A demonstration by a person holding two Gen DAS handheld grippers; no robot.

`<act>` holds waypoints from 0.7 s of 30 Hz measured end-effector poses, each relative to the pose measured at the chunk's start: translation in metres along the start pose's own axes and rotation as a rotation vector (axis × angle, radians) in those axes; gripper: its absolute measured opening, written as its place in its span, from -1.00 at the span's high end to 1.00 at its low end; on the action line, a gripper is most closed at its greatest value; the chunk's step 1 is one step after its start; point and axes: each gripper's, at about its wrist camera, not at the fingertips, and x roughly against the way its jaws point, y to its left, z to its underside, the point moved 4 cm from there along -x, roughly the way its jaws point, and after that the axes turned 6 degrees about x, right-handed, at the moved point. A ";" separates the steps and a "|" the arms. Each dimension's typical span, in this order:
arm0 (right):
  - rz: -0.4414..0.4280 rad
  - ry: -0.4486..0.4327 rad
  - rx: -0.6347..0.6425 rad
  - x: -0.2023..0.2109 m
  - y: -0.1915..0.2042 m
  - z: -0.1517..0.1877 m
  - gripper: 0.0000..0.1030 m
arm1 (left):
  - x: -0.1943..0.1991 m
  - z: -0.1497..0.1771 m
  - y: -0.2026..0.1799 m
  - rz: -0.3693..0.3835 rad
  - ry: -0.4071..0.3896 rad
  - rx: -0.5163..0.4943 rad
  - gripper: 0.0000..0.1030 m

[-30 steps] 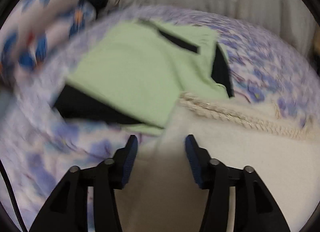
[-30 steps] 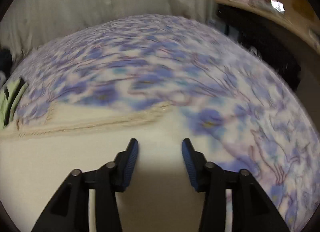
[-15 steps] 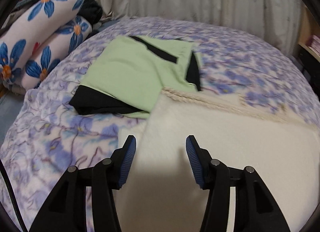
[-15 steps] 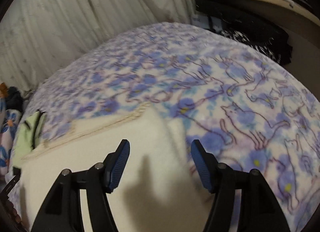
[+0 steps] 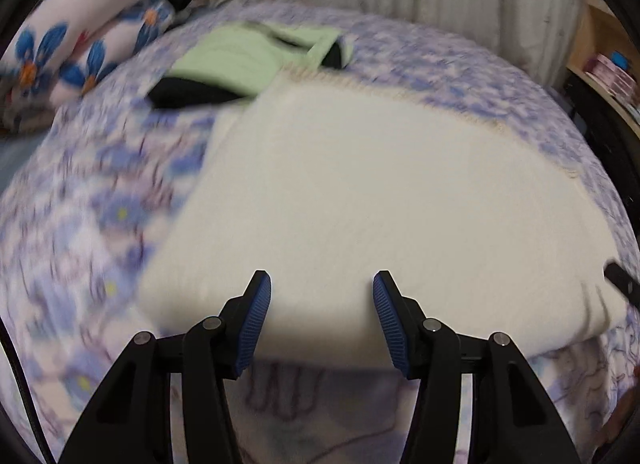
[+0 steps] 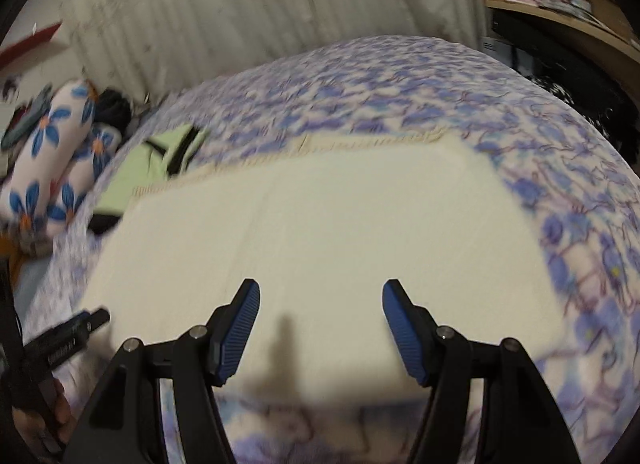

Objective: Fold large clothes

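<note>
Left wrist: cream blanket (image 5: 380, 199) lies folded beyond the empty, parted hand-held gripper (image 5: 322, 292).

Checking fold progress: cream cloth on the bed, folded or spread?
Folded. The cream cloth lies as a thick rectangle on the bed cover, its near edge rounded and doubled, fringe along the far edge only.

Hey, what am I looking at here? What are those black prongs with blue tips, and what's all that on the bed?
No robot here: a person holds a two-fingered clamp in each hand, with a camera on each looking along its fingers. One picture looks past the left hand-held gripper, the other past the right hand-held gripper. Both are open and hold nothing. On the bedspread lies a folded cream blanket, beside a folded green garment. Flowered pillows lie further back.
</note>
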 end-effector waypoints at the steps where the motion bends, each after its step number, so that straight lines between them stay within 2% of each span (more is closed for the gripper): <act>1: 0.018 0.021 0.003 -0.004 -0.001 0.009 -0.24 | -0.002 0.005 0.007 0.015 -0.008 0.025 -0.01; 4: 0.038 0.059 -0.043 -0.012 -0.018 0.032 -0.24 | 0.002 0.009 0.014 0.040 -0.032 0.056 -0.01; 6: 0.017 0.047 -0.106 -0.005 -0.033 0.037 -0.24 | 0.004 0.010 0.015 0.036 -0.033 0.058 -0.01; 9: 0.040 0.074 -0.147 -0.001 -0.045 0.040 -0.24 | 0.007 0.013 0.014 0.019 -0.039 0.045 -0.01; 12: 0.040 0.102 -0.196 0.004 -0.051 0.045 -0.24 | 0.014 0.013 0.012 0.000 -0.044 0.023 -0.03; 15: 0.023 0.131 -0.252 0.010 -0.054 0.053 -0.24 | 0.027 0.021 0.013 0.005 -0.027 0.017 -0.15; 19: -0.006 0.118 -0.284 0.028 -0.052 0.055 -0.24 | 0.049 0.031 0.018 0.018 -0.013 -0.004 -0.16; 21: -0.012 0.107 -0.272 0.038 -0.046 0.052 -0.24 | 0.063 0.037 0.020 0.021 -0.015 -0.016 -0.22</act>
